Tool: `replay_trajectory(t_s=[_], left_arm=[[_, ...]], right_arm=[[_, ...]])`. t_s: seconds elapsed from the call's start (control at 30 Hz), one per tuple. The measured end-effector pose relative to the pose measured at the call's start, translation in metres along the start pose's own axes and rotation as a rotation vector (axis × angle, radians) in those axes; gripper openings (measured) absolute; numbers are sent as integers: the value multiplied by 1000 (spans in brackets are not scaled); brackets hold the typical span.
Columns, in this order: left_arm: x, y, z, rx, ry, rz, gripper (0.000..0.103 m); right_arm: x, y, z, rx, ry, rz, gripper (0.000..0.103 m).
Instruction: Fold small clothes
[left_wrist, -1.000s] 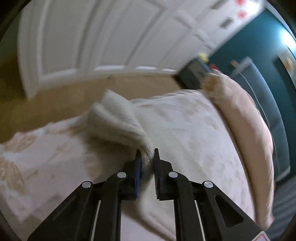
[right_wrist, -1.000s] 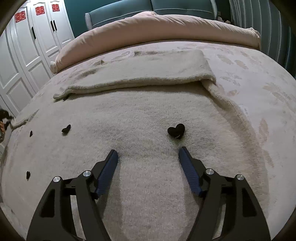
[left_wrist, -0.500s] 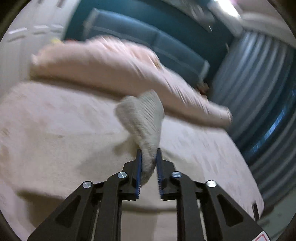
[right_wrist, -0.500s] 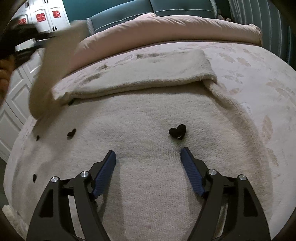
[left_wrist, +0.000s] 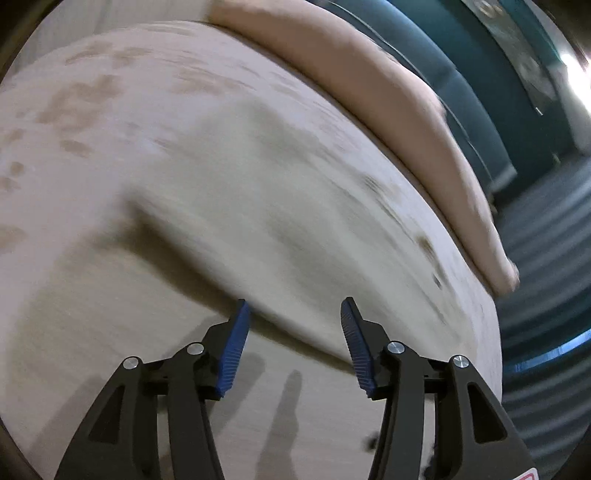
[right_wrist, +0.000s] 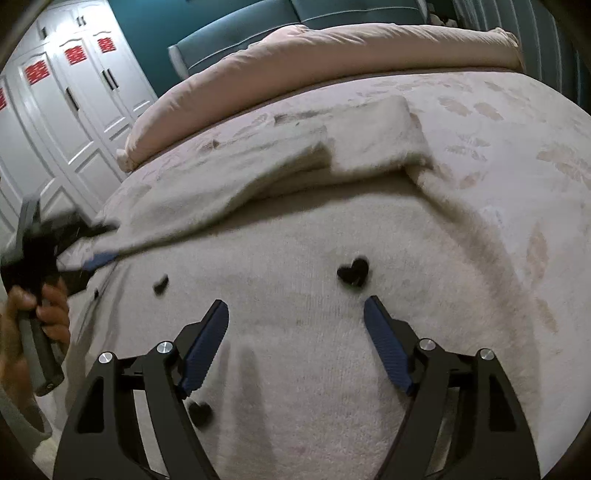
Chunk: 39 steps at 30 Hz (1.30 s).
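Observation:
A cream knit sweater (right_wrist: 295, 258) with small black hearts (right_wrist: 353, 272) lies spread on the bed. Both sleeves are folded across its upper part; the left sleeve (right_wrist: 221, 177) lies over the other sleeve (right_wrist: 376, 136). My right gripper (right_wrist: 295, 314) is open and empty just above the sweater's body. My left gripper (left_wrist: 295, 314) is open and empty above the folded sleeve (left_wrist: 240, 221), which looks blurred. It also shows at the left of the right wrist view (right_wrist: 98, 260), held by a hand.
A pink duvet (right_wrist: 332, 55) is rolled along the head of the bed in front of a teal headboard (right_wrist: 258, 26). White wardrobe doors (right_wrist: 66, 103) stand to the left. The patterned bedspread (right_wrist: 535, 147) surrounds the sweater.
My left gripper carried the sleeve across the sweater, opened and let it go; the sleeve now lies folded over the other one. My right gripper stayed open and barely moved.

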<state>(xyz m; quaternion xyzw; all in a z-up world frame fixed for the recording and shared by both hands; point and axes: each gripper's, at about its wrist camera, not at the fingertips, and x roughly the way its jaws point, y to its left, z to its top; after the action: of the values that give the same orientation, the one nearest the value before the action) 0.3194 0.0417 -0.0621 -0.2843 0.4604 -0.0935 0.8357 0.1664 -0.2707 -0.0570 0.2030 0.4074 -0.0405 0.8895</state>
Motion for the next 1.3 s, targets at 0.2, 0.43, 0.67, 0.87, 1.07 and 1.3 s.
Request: replay_trajectory(t_s=[0.2, 0.43, 0.67, 0.87, 1.07, 1.3], left_arm=[[-20, 54, 26, -133, -47, -2, 49], [-6, 58, 38, -200, -44, -59, 28], [-21, 28, 54, -78, -166, -79, 5], [30, 29, 26, 14, -67, 38, 6], [34, 33, 15, 30, -138, 27, 11], [34, 37, 10, 40, -161, 12, 12]], right_arm=[[10, -5, 72, 110, -10, 2, 73], [94, -8, 116, 182, 120, -92, 49], [14, 35, 166, 69, -247, 120, 8], [102, -32, 131, 97, 37, -186, 8], [99, -36, 118, 63, 1, -182, 15], [52, 9, 130, 70, -108, -55, 19]])
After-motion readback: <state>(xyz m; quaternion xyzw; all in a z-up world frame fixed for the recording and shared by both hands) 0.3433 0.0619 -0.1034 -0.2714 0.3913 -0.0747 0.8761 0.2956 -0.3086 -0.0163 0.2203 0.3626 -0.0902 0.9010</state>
